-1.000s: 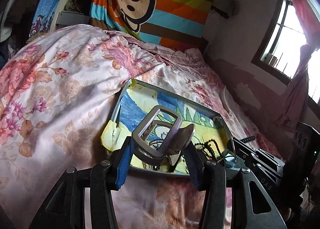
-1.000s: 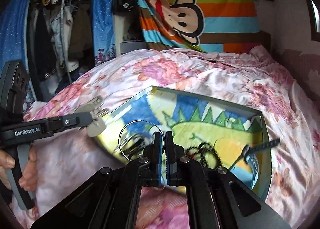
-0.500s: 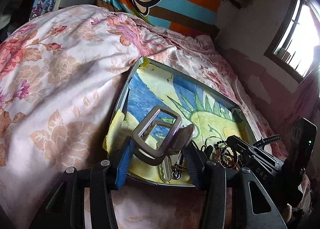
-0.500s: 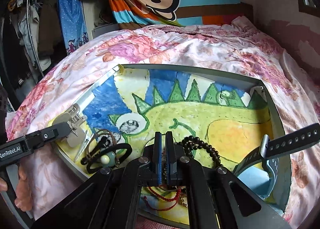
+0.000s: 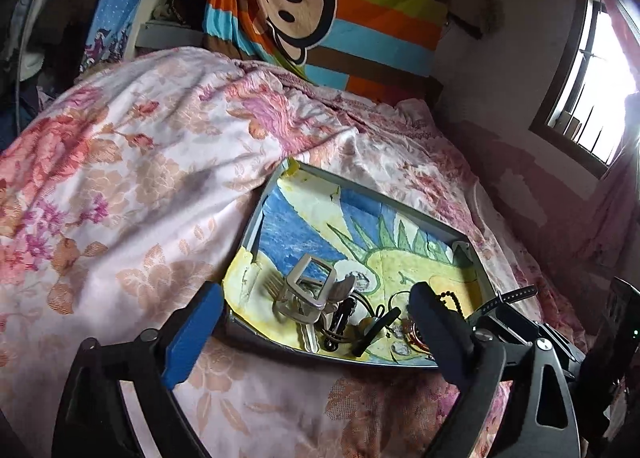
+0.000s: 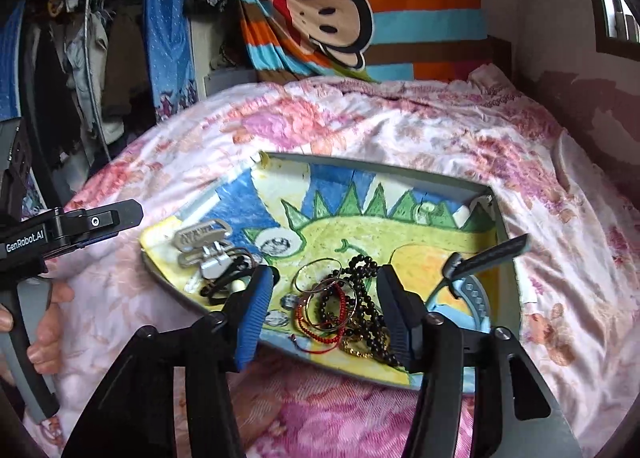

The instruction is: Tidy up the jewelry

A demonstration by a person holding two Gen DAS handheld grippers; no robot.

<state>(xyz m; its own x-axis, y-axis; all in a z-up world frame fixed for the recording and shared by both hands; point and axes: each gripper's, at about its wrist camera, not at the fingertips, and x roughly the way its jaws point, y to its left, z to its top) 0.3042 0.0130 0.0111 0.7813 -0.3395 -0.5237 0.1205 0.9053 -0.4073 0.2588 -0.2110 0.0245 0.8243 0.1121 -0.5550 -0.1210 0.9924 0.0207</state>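
Note:
A grey tray (image 5: pixel 256 218) (image 6: pixel 502 218) lined with a dinosaur drawing lies on the bed. A silver buckle (image 5: pixel 310 292) (image 6: pixel 202 236) lies in its near left corner beside a black hair tie (image 6: pixel 224 284). Thin bangles (image 6: pixel 320 278), a black bead string (image 6: pixel 364 298) and a red cord bracelet (image 6: pixel 320 322) are piled at the near middle. A blue watch (image 6: pixel 474 290) lies at the right. My left gripper (image 5: pixel 316 334) is open and empty just short of the buckle. My right gripper (image 6: pixel 326 314) is open and empty over the bracelet pile.
The bed's floral pink cover (image 5: pixel 120 198) surrounds the tray. A striped monkey blanket (image 6: pixel 340 10) hangs at the headboard. Clothes hang on a rack (image 6: pixel 80 58) at the left. A window (image 5: pixel 592 78) is in the right wall.
The left gripper opened and let the buckle drop into the tray, then drew back. The right gripper opened, leaving the thin ring in the pile, and pulled back.

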